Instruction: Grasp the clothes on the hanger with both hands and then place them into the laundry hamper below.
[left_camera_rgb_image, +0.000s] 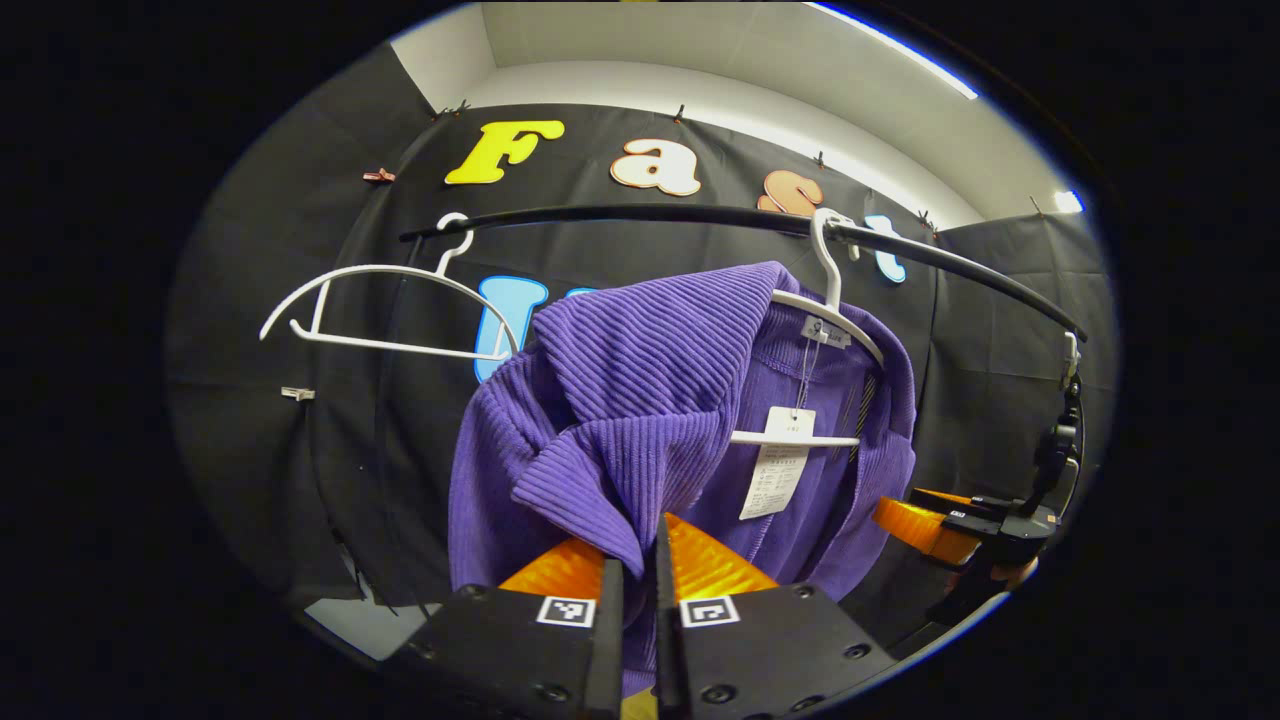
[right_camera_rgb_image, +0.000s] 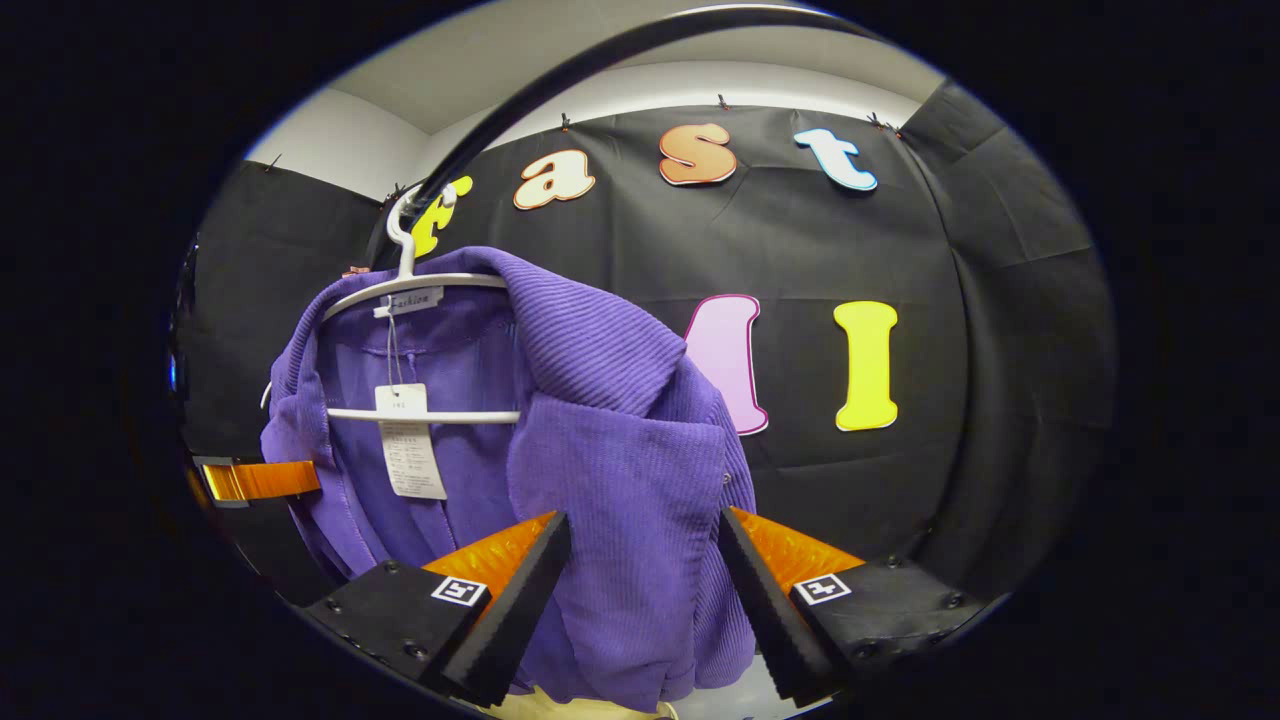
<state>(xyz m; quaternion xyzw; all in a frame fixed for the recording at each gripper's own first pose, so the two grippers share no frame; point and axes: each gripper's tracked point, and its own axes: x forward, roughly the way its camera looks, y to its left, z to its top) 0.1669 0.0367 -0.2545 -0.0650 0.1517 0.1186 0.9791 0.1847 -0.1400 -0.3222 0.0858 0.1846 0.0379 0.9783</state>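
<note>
Grasp step: left gripper (left_camera_rgb_image: 638, 560) pinching purple corduroy shirt (left_camera_rgb_image: 640, 420), seemingly the front edge; right gripper (right_camera_rgb_image: 645, 555) spread around fabric. Next: close right, lift off white hanger (right_camera_rgb_image: 420, 285).

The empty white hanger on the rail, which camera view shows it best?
The left gripper view. There the empty white hanger hangs whole and uncovered from the black rail, left of the purple garment. In the right gripper view I can make out the garment's own hanger but no bare one.
</note>
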